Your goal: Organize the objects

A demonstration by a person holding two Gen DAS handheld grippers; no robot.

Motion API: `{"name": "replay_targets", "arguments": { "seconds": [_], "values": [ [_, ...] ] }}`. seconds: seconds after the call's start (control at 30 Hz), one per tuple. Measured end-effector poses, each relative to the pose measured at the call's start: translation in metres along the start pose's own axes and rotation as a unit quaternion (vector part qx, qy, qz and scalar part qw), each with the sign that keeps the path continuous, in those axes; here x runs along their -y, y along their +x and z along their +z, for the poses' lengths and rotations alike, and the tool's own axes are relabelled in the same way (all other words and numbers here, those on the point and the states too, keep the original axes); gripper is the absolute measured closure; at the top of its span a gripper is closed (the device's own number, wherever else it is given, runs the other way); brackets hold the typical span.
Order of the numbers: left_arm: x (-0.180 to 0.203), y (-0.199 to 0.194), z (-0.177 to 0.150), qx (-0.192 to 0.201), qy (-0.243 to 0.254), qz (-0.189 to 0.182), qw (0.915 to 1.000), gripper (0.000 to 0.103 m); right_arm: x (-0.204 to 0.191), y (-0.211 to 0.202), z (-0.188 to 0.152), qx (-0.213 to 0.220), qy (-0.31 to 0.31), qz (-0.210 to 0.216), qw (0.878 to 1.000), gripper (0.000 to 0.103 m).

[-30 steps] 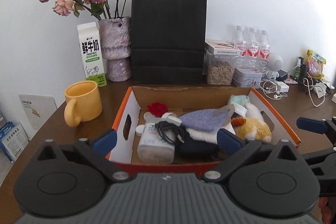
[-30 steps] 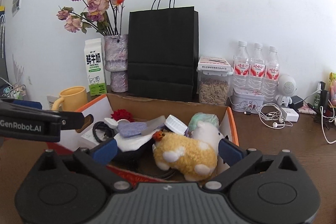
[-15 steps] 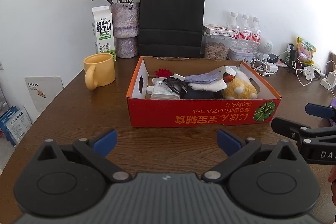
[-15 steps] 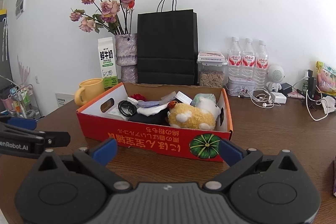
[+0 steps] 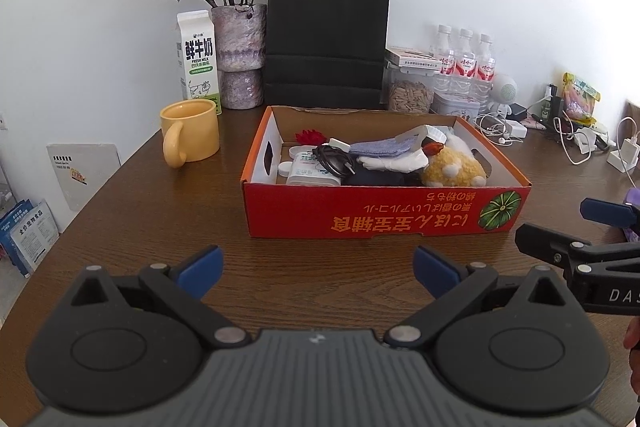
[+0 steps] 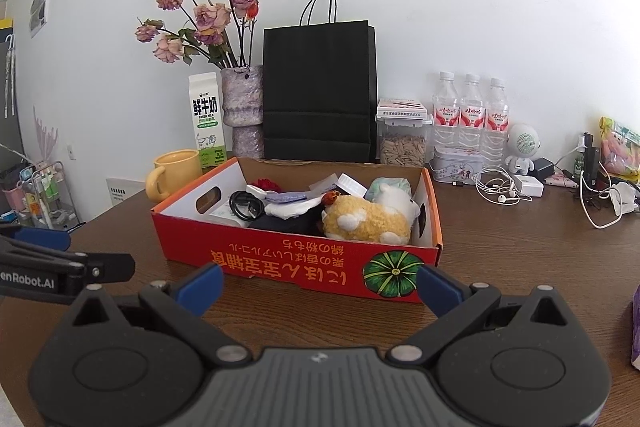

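A red cardboard box [image 5: 384, 215] [image 6: 304, 263] sits mid-table, filled with a yellow plush toy [image 5: 454, 169] [image 6: 364, 223], a black cable [image 5: 334, 161] [image 6: 245, 205], a white bottle [image 5: 312, 173], a blue-grey cloth [image 5: 384, 147] and a red flower [image 5: 310, 136]. My left gripper [image 5: 318, 267] hovers open over bare wood in front of the box, holding nothing. My right gripper [image 6: 318, 283] is open too, just short of the box's front wall. Each gripper shows at the other view's edge: right gripper [image 5: 580, 239], left gripper [image 6: 60, 259].
Behind the box stand a yellow mug [image 5: 190, 131], a milk carton [image 5: 199, 61], a vase of dried roses [image 5: 242, 55], a black paper bag [image 5: 328, 35], a seed jar [image 5: 410, 87] and water bottles [image 5: 464, 61]. Cables and chargers [image 6: 520, 187] clutter the right. A purple item [image 6: 635, 331] lies at far right.
Both grippers have pulled back from over the box toward the near table edge. The box front wall is now in full view. Both stay open and empty.
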State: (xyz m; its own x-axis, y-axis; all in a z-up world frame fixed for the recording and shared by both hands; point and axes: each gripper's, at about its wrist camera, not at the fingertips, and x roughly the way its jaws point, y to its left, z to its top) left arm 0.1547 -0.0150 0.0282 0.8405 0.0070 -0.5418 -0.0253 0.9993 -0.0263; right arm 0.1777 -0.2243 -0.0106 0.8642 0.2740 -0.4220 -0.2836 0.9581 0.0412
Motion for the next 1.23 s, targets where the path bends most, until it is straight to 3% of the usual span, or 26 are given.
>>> {"name": "replay_targets", "arguments": {
  "seconds": [0.93,1.1,1.23],
  "values": [
    [0.0017,-0.0007,-0.0006,-0.004,-0.002,0.002,1.0000,0.000,-0.0009,0.0005,0.0000,-0.001,0.000,0.000,1.000,0.000],
    [0.0003,0.0009,-0.0023,-0.018,-0.011,-0.028,0.9994,0.000,-0.0012,0.0006,-0.0001,-0.001,0.000,-0.001,1.000,0.000],
    [0.0025,0.0007,-0.0031,-0.016,-0.005,-0.020,0.9997,0.000,-0.0020,0.0000,-0.0003,-0.001,0.000,0.000,1.000,0.000]
  ]
}}
